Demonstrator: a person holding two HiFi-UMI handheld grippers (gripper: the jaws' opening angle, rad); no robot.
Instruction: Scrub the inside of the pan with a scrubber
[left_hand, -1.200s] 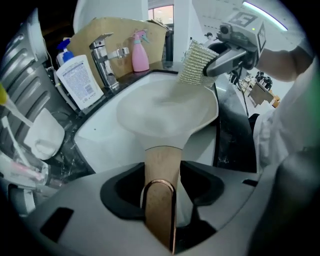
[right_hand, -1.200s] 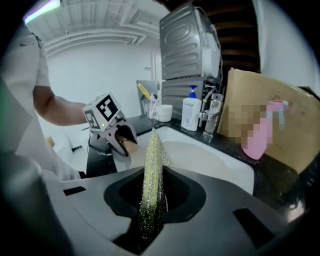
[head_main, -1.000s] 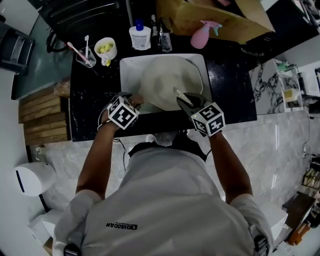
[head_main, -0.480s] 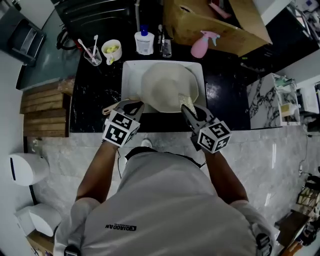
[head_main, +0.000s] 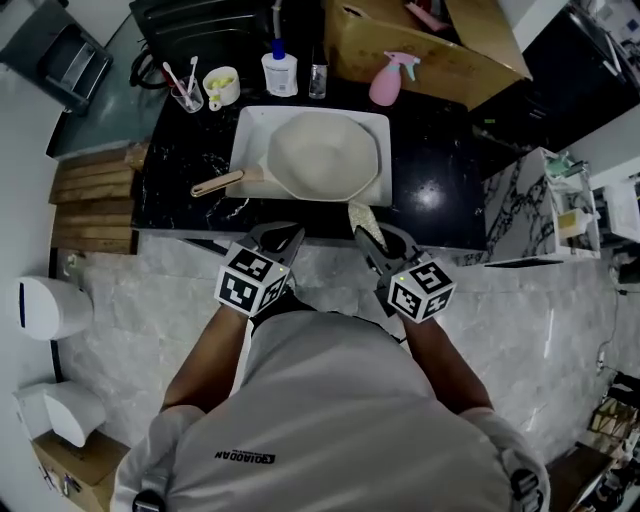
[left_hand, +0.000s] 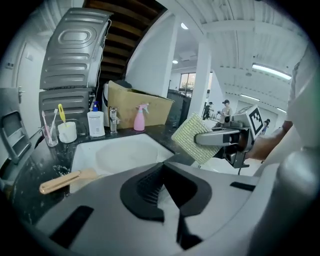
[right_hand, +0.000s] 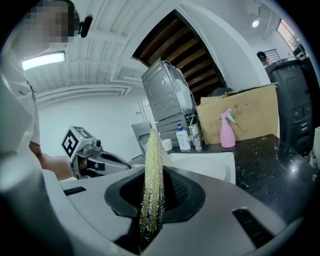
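Note:
The pale pan (head_main: 322, 152) lies in the white sink (head_main: 252, 125), its wooden handle (head_main: 218, 183) pointing left and free. Both grippers hang back from the counter's front edge, in front of the person's chest. My left gripper (head_main: 285, 237) is shut with nothing between its jaws, which have just been closing; in its own view its fingers (left_hand: 165, 185) meet over the pan (left_hand: 125, 155). My right gripper (head_main: 362, 225) is shut on a yellow-green scrubber (head_main: 360, 214), which stands upright and edge-on in the right gripper view (right_hand: 152, 180) and flat-on in the left gripper view (left_hand: 192, 137).
Behind the sink on the black counter (head_main: 440, 170) stand a soap dispenser (head_main: 279, 70), a pink spray bottle (head_main: 385, 82), a cardboard box (head_main: 430, 45), a white cup (head_main: 222, 86) and a glass of toothbrushes (head_main: 182, 92). Marble-like floor lies below the counter's edge.
Both grippers have drawn back from the sink toward the person and risen. The left gripper has let go of the pan's handle and shut. The scrubber has left the pan with the right gripper.

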